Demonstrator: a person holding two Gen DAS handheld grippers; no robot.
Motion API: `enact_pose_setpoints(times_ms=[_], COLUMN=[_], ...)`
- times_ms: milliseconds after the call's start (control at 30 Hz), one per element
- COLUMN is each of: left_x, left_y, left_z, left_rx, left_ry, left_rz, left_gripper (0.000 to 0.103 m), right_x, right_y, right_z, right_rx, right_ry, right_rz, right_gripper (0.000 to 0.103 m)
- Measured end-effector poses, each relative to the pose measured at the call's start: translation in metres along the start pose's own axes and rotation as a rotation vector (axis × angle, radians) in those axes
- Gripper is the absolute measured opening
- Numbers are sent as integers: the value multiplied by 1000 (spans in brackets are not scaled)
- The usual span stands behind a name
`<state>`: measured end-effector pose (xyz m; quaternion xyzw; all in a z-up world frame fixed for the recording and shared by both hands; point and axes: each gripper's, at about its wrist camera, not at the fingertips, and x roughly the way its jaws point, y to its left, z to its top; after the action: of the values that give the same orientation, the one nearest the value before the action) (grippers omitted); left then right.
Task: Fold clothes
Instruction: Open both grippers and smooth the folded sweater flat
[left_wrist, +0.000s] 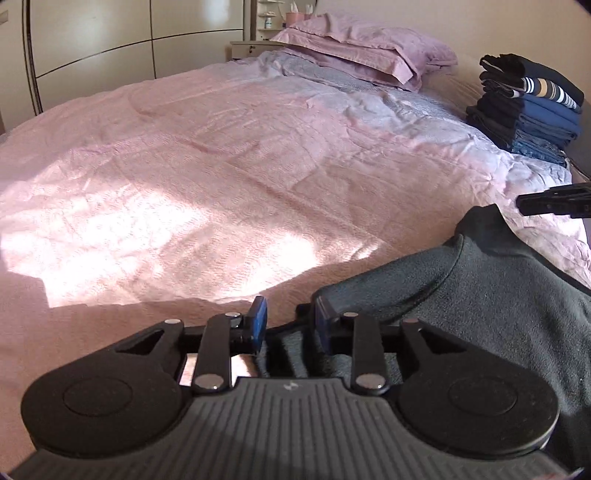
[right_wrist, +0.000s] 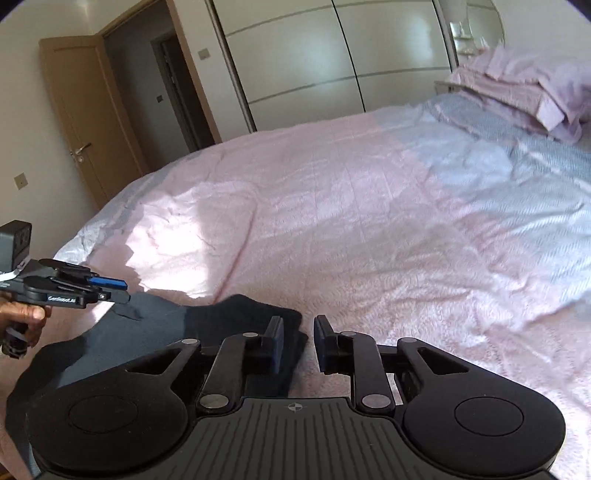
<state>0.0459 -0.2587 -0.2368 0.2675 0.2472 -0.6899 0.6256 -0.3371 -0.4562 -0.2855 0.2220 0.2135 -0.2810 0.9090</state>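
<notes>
Fleece top (left_wrist: 491, 280), dark and with a stand-up collar, lies crumpled at the near edge of the pink bedspread (left_wrist: 229, 177), collar end toward the pillows (left_wrist: 365, 48); nothing on it looks squared or folded yet, so my reading is that the job sits at its opening step, laying the garment out and taking hold of it; a stack of folded clothes (left_wrist: 528, 107) already stands well apart at the far right of the bed. Left gripper (left_wrist: 290, 325) hovers at the garment's edge, blue pads a little apart, dark cloth showing beneath the gap but neither pad visibly pressing on it; right gripper (right_wrist: 298, 343) is just beside the top's other end, fingers likewise slightly parted, with only bedspread and a fringe of fleece below them. Next move, as I judge it, calls for each gripper to pinch a shoulder or hem corner, lift and draw the fabric flat; thick fleece may bunch or slip from a shallow bite, so a deeper grip seems wise.
</notes>
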Motion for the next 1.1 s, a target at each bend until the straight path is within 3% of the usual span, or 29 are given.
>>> enact_pose_setpoints(times_ms=[100,233,300,367,433,533,600,733,867,900,1000,1100], left_x=[-33,-71,-75,-68,-66,-69,-68,-76,-101,-108,-127,-137], left_y=[-12,-52,-70,-77,-71,-60,-62,-62,-83,-89,-108,-126], left_z=[-8,-39,-61,-85,-96,-98,-99,-98,-94,-94,-96,-102], left_rx=[17,69,99,137,100,9,9,-3,103,129,199,273], left_ry=[-15,-7,30,58,37,23,28,22,3,-8,-36,-44], left_rz=[-20,-100,-100,-63,-61,-49,-25,-8,54,61,64,76], left_gripper=[22,23,23,24,25,24,27,28,26,26,29,38], right_x=[-33,-45,-44,-35,-27,-55,-65,-60,-79,-82,-79,-64], right_y=[37,90,104,98,92,95,98,99,123,132,153,160], right_z=[-8,-41,-65,-82,-98,-96,-103,-122,-128,-131,-144,-151], right_rx=[-64,-158,-191,-172,-151,-152,-166,-246,-404,-460,-594,-626], right_ry=[-29,25,58,97,133,59,49,128,58,36,-3,41], right_rz=[75,180,188,180,171,107,104,62,-15,-45,-119,-106], right_gripper=[26,53,53,53,53,53,53,53,53,57,83,83])
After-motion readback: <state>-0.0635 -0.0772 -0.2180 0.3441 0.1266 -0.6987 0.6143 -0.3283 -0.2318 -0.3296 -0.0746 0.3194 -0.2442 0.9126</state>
